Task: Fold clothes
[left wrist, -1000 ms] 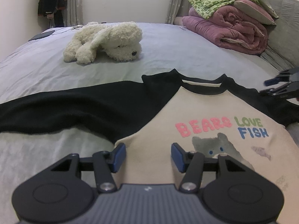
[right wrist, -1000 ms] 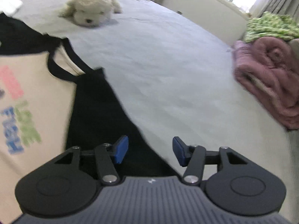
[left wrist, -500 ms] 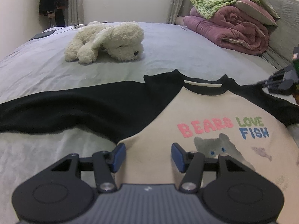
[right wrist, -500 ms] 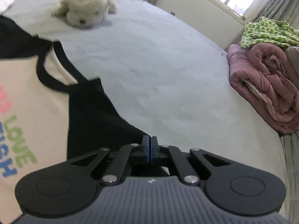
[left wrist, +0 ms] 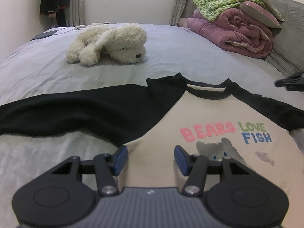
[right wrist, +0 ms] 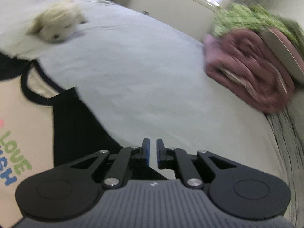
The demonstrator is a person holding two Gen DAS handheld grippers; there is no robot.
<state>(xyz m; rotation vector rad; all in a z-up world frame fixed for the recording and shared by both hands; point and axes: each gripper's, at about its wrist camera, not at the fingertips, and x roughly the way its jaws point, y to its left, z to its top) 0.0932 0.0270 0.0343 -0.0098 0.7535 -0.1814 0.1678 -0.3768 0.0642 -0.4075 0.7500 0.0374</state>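
A cream shirt (left wrist: pixel 209 114) with black sleeves and a "BEARS LOVE FISH" print lies flat, front up, on the grey bed. Its left sleeve (left wrist: pixel 76 112) stretches out to the left. My left gripper (left wrist: pixel 151 157) hovers open over the cream body near the left armpit, with nothing held. In the right wrist view my right gripper (right wrist: pixel 152 152) is above the edge of the black right sleeve (right wrist: pixel 76 125). Its jaws are opening: a narrow gap shows between the blue pads (right wrist: pixel 146 152), with pale sheet behind and no cloth in it. The right gripper (left wrist: pixel 290 82) also shows at the left wrist view's right edge.
A white plush dog (left wrist: pixel 112 43) lies beyond the collar. Folded pink and green quilts (left wrist: pixel 237 32) are stacked at the back right against a grey headboard (left wrist: pixel 288 28). A dark tablet (left wrist: pixel 44 34) sits at the far left corner. Bare sheet (right wrist: pixel 152 76) spreads right of the shirt.
My right gripper closed its jaws fully, then parted them a little while it rose and rolled; its view is now blurred. The left gripper and the shirt stayed as they were.
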